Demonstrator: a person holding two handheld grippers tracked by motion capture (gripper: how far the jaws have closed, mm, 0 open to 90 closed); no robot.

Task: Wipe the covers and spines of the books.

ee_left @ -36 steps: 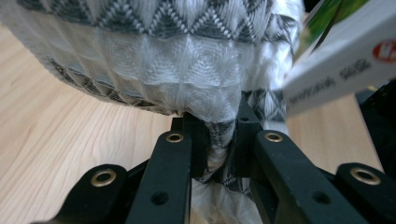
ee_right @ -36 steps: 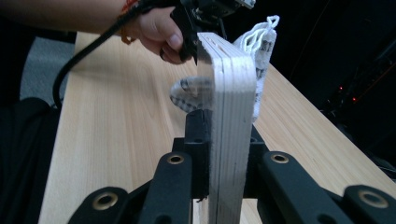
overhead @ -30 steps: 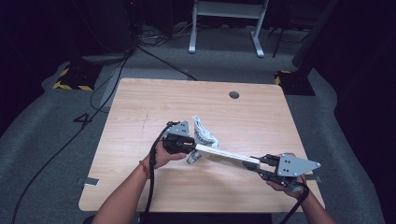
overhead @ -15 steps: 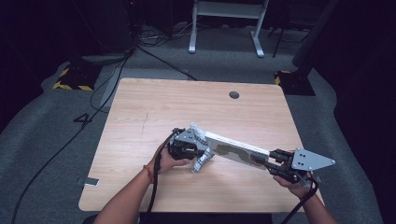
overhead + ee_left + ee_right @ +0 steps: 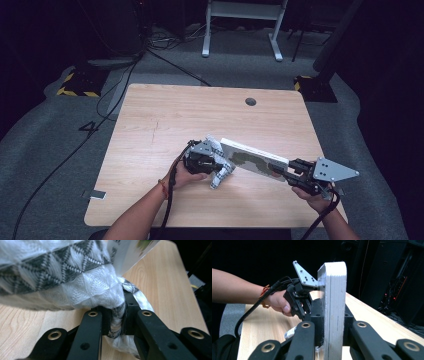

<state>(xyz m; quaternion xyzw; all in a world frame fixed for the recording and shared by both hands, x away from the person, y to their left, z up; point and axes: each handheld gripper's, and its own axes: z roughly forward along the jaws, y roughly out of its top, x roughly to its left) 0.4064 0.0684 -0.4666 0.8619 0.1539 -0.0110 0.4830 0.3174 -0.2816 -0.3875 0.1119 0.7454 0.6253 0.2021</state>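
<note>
We have a flat white board [image 5: 254, 159] held off the worktop [image 5: 165, 125] between our two hands, and its long axis runs from our left gripper [image 5: 200, 161] across to our right gripper [image 5: 295, 172], slanting slightly toward us on the right side in the high view. Our right fingers [image 5: 318, 315] are clamped on the near end of the board, which stands on edge between them in the right gripper view, its thin side facing the camera. At the far end, our left fingers [image 5: 106, 322] are pinched tight on a fold of a grey-and-white patterned knitted sock [image 5: 62, 277], which bunches around that end of the board; part of the sock [image 5: 220, 175] hangs below the board toward the worktop. So the relation that matters is simple: the sock sits at the left end, and the rest of the board stretches away from it toward our right hand. We judge that the next move is a pull along that axis, the left hand being the one at the fabric while the right only steadies the board. If the left pull strays off the axis, the knit may snag on the board's corner.
</note>
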